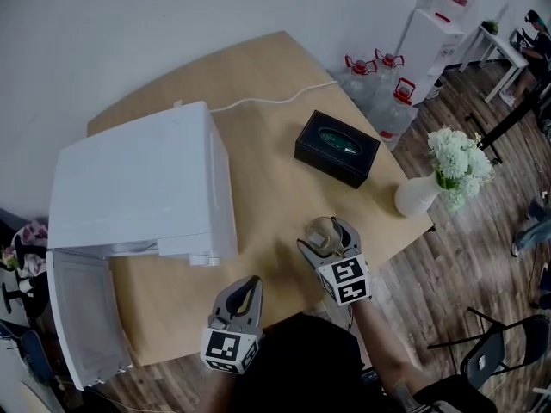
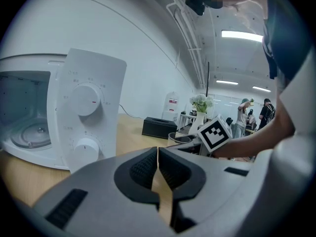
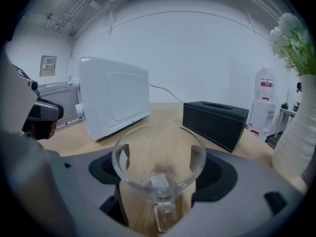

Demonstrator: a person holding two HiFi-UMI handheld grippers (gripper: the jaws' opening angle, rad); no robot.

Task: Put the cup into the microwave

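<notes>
Jaws clamped on a clear glass cup [image 3: 158, 174], the right gripper [image 1: 329, 231] stands ready for the open-doored microwave [image 1: 138, 188], while the left gripper [image 1: 249, 284] idles, pinched together and empty.

From the head view the microwave [image 1: 138, 188] shows only its top and open door; its cavity [image 2: 24, 112] appears in the left gripper view, cut off by the picture's edge. Print around the dials [image 2: 85, 99] is too small to read. Right of the microwave, the clear cup [image 1: 323, 237] is hard to make out between the right tool's [image 1: 327, 229] jaws. Farther right of the microwave, the vase [image 3: 296, 147] is cut off by the right gripper view's edge.
</notes>
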